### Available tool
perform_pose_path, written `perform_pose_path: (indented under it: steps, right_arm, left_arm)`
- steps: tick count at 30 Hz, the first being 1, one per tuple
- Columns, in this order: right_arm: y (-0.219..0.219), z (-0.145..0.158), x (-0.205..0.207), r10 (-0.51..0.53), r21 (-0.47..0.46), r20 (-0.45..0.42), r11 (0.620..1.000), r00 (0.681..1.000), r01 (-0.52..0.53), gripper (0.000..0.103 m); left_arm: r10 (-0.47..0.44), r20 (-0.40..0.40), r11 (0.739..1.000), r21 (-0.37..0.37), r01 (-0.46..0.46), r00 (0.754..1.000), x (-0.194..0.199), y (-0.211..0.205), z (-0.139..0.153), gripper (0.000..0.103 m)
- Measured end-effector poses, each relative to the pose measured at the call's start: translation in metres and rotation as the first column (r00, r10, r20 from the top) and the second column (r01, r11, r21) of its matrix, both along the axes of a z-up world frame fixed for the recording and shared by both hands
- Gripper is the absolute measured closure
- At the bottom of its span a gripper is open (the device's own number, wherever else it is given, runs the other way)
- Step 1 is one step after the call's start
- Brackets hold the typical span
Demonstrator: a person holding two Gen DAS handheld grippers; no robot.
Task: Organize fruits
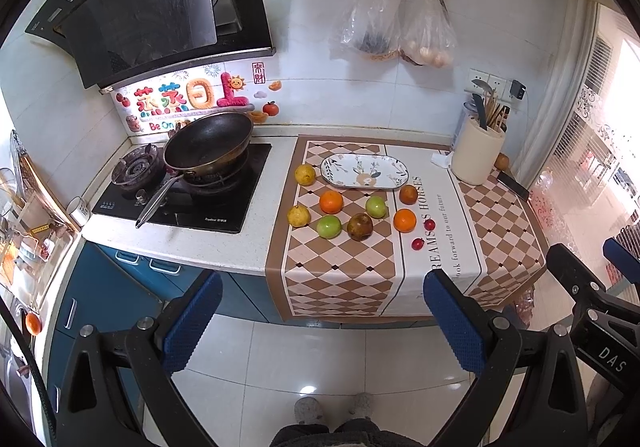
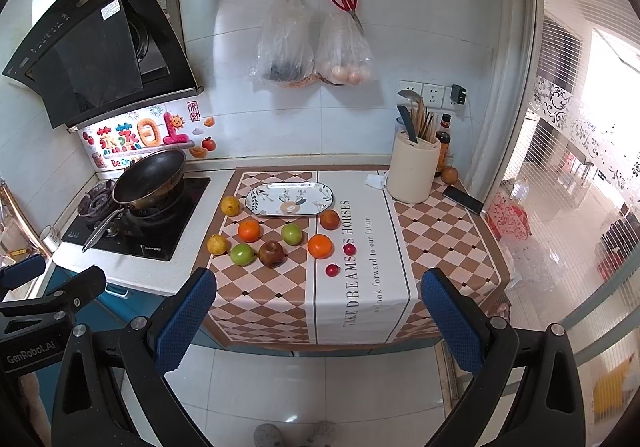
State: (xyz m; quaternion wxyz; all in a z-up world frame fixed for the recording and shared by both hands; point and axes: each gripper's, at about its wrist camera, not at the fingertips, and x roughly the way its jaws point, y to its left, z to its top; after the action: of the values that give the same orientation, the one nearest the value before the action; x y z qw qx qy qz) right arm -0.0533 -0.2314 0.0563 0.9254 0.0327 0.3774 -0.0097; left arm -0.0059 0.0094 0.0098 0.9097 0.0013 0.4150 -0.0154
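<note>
Several fruits lie on a checkered mat [image 1: 336,271] on the counter: two yellow pears [image 1: 305,174], two oranges [image 1: 331,202], two green apples [image 1: 329,226], two brown fruits [image 1: 360,226] and two small red ones [image 1: 417,244]. Behind them sits an empty oval patterned plate [image 1: 364,171] [image 2: 289,198]. The right wrist view shows the same fruits, such as an orange [image 2: 320,246] and a green apple [image 2: 242,254]. My left gripper [image 1: 324,323] is open, held back over the floor in front of the counter. My right gripper [image 2: 318,321] is open too, equally far back.
A wok [image 1: 208,143] sits on the gas stove [image 1: 180,191] to the left. A cream utensil holder [image 1: 478,155], a phone [image 2: 463,199] and another brown fruit [image 2: 449,174] stand at the back right. Plastic bags [image 2: 312,47] and scissors hang on the wall. A person's feet [image 1: 334,411] show on the tiled floor.
</note>
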Motion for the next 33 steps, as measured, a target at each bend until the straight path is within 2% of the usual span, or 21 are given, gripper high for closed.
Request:
perform_pose_path:
  steps: [23, 29, 33]
  right_arm:
    - [-0.008, 0.0, -0.005, 0.012, 0.01, 0.002, 1.0, 1.0, -0.012, 0.0]
    - [-0.023, -0.007, 0.007, 0.017, 0.059, -0.01, 0.998, 1.0, -0.016, 0.0]
    - [-0.038, -0.026, 0.03, 0.037, 0.104, -0.01, 0.994, 0.999, -0.035, 0.0]
  left_arm:
    - [0.002, 0.003, 1.0, 0.001, -0.002, 1.0, -0.002, 0.001, -0.001, 0.0]
    - [0.05, 0.034, 0.998, 0.02, -0.051, 0.998, 0.011, -0.006, -0.002, 0.0]
    - [0.103, 0.073, 0.994, 0.039, -0.106, 0.992, 0.028, -0.01, -0.015, 0.0]
